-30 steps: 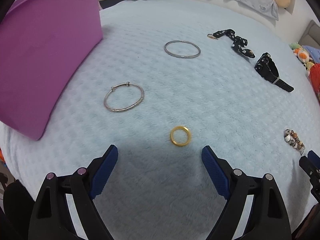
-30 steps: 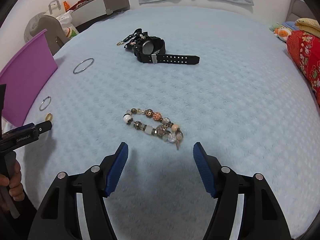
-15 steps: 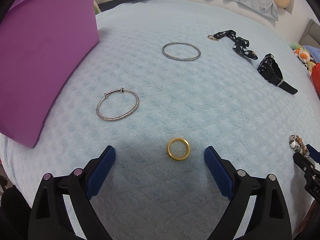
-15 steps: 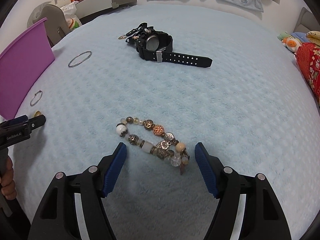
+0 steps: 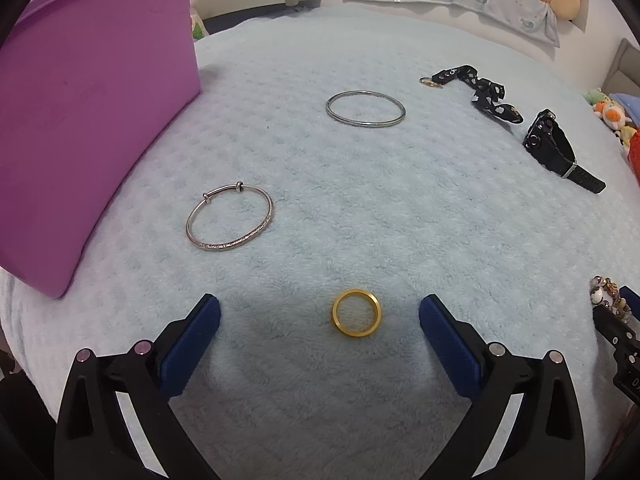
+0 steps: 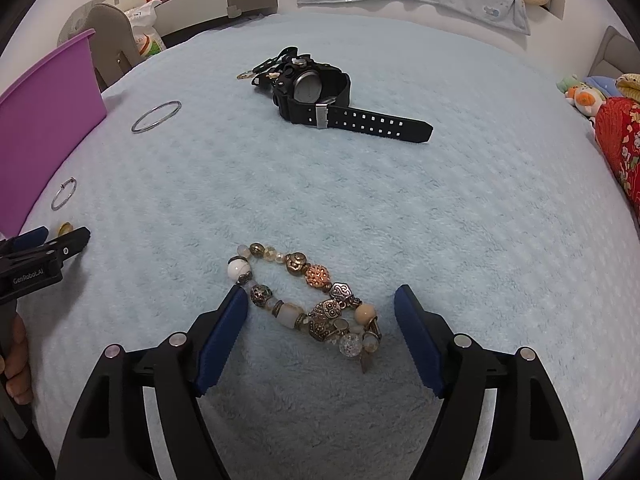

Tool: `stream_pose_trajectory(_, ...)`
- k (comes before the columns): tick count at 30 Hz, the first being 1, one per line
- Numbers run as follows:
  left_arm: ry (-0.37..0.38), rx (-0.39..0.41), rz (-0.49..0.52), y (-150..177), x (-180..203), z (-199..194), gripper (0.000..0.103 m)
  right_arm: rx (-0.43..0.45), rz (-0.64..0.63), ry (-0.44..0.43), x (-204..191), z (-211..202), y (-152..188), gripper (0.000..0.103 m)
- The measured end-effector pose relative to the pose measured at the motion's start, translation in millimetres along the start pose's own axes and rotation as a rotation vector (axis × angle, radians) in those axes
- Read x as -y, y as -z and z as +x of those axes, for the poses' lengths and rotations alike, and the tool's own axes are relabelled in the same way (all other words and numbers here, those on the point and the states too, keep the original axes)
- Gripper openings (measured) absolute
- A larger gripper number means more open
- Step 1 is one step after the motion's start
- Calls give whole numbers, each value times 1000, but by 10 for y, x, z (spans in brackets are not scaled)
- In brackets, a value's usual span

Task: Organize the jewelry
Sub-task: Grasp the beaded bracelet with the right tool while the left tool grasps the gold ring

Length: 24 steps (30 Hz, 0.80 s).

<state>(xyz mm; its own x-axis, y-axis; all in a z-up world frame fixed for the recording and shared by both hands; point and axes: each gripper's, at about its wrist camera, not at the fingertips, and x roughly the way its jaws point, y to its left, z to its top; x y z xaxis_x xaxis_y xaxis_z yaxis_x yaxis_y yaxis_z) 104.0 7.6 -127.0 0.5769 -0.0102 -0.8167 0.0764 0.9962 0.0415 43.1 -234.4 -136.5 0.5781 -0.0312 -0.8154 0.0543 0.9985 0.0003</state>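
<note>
- Left tongs (image 5: 319,312) spread wide over the pale blue bed blanket (image 5: 400,208), gripping nothing.
- Gold ring (image 5: 356,312) flat on the blanket, between the two blue pads, touching neither.
- Patterned silver bangle (image 5: 230,222) farther ahead and to the left, near the purple bin (image 5: 80,120).
- Plain silver bangle (image 5: 365,109) beyond that, well apart from the ring.
- Black patterned strap (image 5: 476,87) and black watch (image 5: 558,150) off to the far right.
- Right tongs (image 6: 320,306) also spread wide, gripping nothing.
- Beaded bracelet (image 6: 308,300) lying in a doubled loop between the right pads; left pad (image 6: 222,336) just beside the beads at the white-bead end, contact hard to judge; right pad clear of the beads.
- Same watch (image 6: 316,96) seen from the right wrist view, strap stretched out flat to the right, well ahead of the bracelet.
- Stuffed toys (image 6: 584,94) at the bed's right edge.
</note>
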Motion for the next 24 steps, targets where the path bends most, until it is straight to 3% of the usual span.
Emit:
stream_pose_trajectory(4,14,5,8,2,10,-32,90,-2,-11,4,-29,-12,6,71)
stream_pose_trajectory(10,35,14,-8,40,-25,-73,82,8,-58,4,-134,-53,20,52)
stream_pose_trajectory(13,42,26,10,73,-1,-116,72,10,-48,0,-135,-68,31,48)
stream_pose_trajectory(18,56,29,39,83,62,-162,52,19,-86,-1,-234,-115,57,24)
stream_pose_trajectory(19,62,30,40,83,63,-173,49,21,-95,3,-259,-127,71,23)
stream_pose_trajectory(21,80,29,41,79,61,-196,27,21,-89,-14,-255,-144,74,18)
stream_pose_trajectory(24,82,26,42,68,24,-216,21,22,-52,-49,-201,-181,79,18)
